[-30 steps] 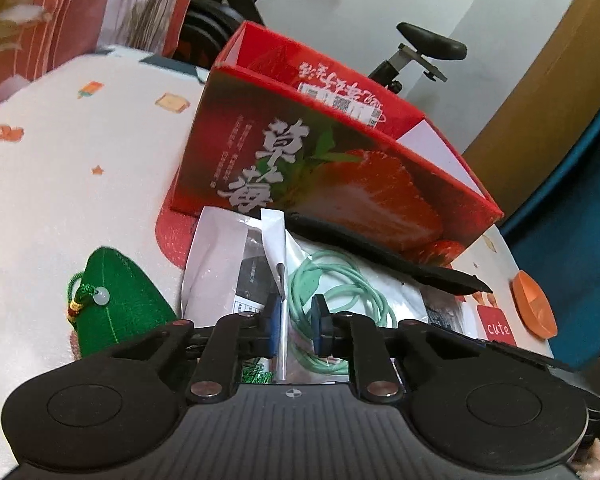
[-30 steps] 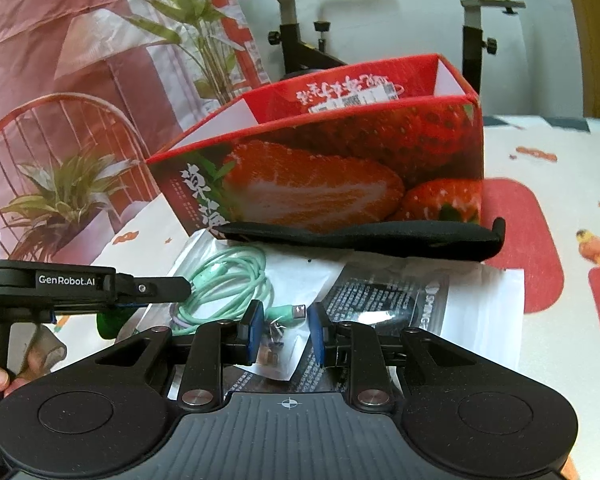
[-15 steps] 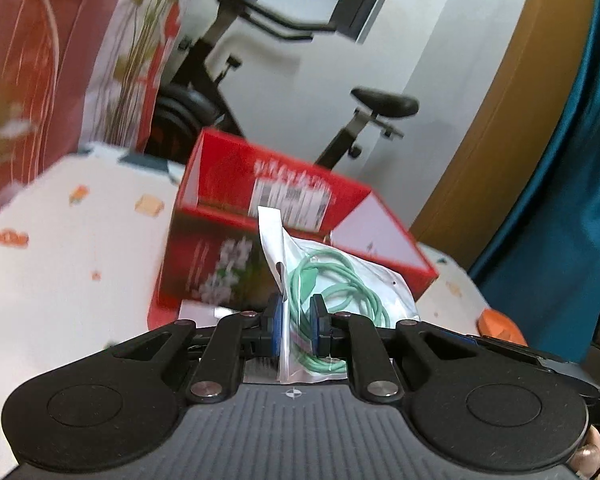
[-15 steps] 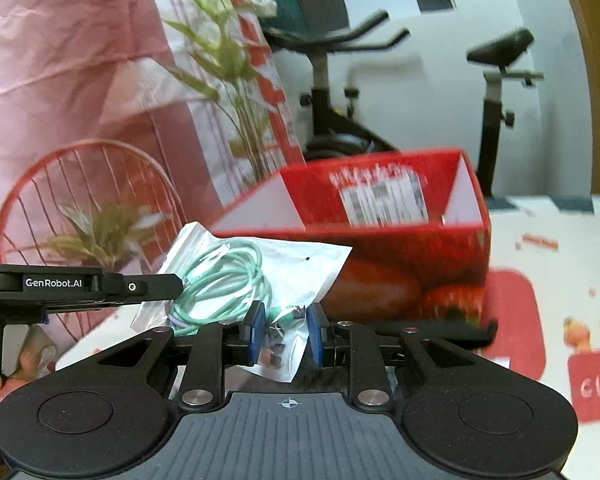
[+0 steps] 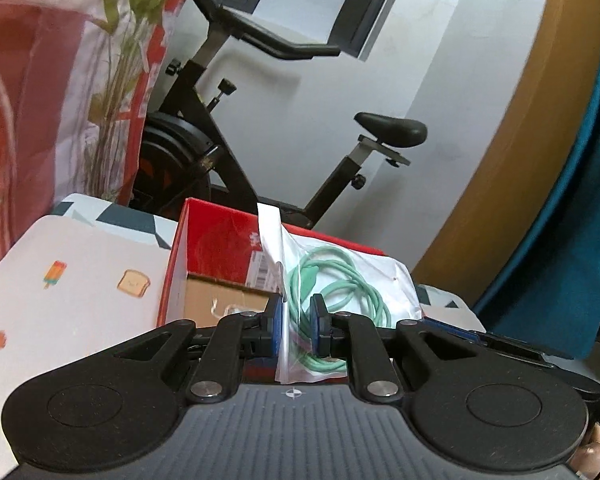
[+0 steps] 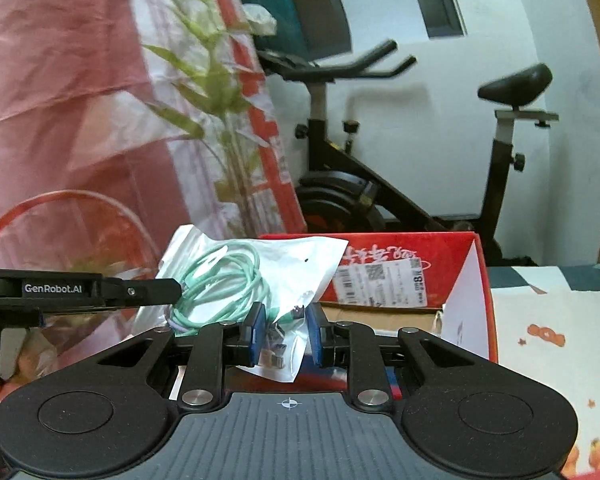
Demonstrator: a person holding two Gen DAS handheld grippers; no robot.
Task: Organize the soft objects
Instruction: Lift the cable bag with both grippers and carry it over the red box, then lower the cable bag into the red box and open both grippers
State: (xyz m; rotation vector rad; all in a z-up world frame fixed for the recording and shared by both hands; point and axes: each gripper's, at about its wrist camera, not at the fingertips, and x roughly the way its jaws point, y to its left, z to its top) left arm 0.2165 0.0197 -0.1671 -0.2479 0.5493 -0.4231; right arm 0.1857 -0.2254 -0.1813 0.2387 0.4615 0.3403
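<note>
Left gripper [image 5: 296,330] and right gripper [image 6: 284,334] jaws nearly closed.

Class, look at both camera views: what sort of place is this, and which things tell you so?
Most likely a room in a home. An exercise bike stands by the wall, a table with a cartoon-print cloth holds an opened red carton, and a curtain hangs nearby.

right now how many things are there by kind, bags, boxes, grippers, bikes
clear bag with green cable: 1
red strawberry box: 1
grippers: 2, left gripper and right gripper, both jaws shut on the bag
exercise bike: 1
total: 5
</note>
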